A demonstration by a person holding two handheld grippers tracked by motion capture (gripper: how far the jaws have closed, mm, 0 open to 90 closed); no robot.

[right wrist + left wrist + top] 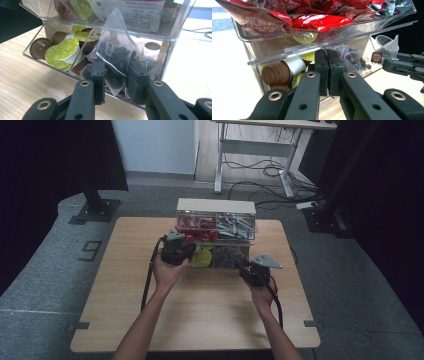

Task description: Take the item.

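Observation:
A clear drawer organizer (216,206) stands at the back middle of the wooden table (200,315). My right gripper (116,68) is shut on a pyramid tea bag (113,55) of dark leaves, held in front of the lower right drawer (160,57), where more tea bags lie. My left gripper (327,70) is shut, pads pressed together, with its tips at the lower left drawer of coffee capsules (279,72), just under the lip of the upper drawer. From above, the left gripper (187,251) and right gripper (245,268) both sit at the organizer's front.
The upper left drawer holds red packets (317,21) and juts out above my left jaws. Green-lidded and brown capsules (62,51) fill the open lower left drawer. Bare wood lies between the organizer and the table's near edge. Desk legs and cables (265,170) are on the floor behind.

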